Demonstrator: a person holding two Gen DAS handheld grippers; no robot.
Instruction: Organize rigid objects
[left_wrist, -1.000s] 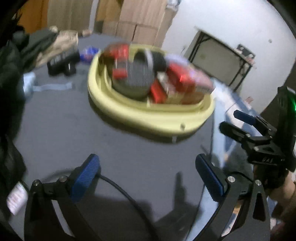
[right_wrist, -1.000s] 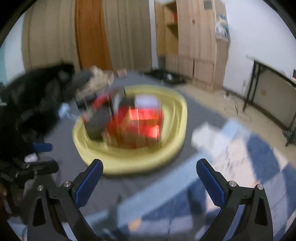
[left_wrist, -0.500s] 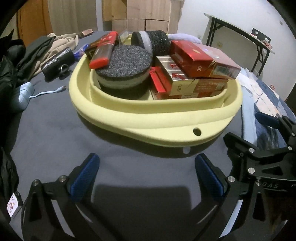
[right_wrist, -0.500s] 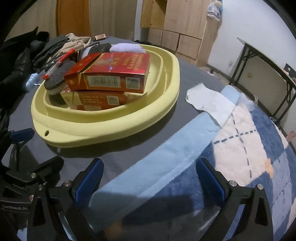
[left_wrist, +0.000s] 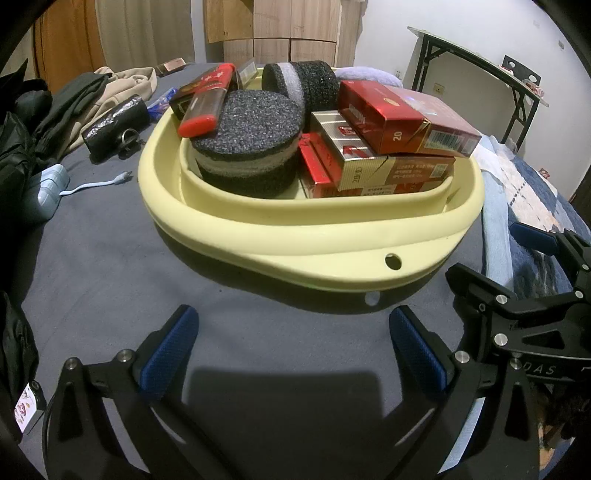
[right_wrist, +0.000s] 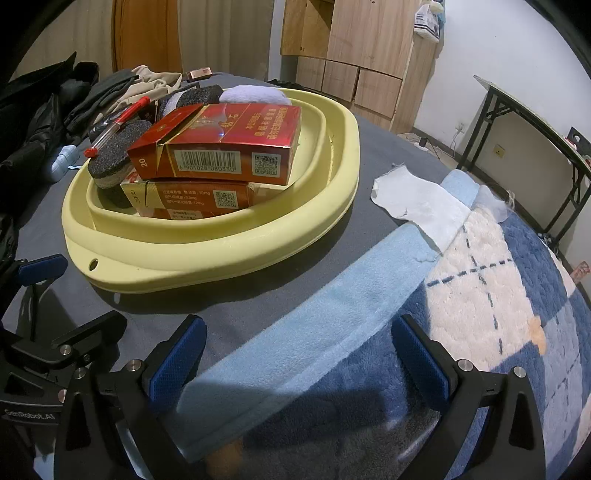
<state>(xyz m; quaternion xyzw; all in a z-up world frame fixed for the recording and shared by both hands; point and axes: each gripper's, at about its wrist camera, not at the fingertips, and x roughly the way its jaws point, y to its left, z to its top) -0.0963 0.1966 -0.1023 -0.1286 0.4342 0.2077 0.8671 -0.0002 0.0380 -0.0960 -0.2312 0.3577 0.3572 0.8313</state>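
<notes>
Left wrist: pale-yellow oval basin (left_wrist: 314, 236), heaped full

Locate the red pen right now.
The red pen lies in the yellow basin, at upper left in the right wrist view, resting across the black round sponge just left of the stacked cigarette boxes.

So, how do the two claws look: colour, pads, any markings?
Both are matte black frames with silver screws. The left claw and right claw each carry two textured blue pads. White lettering sits on their bodies, only partly readable. No sleeves show.
</notes>
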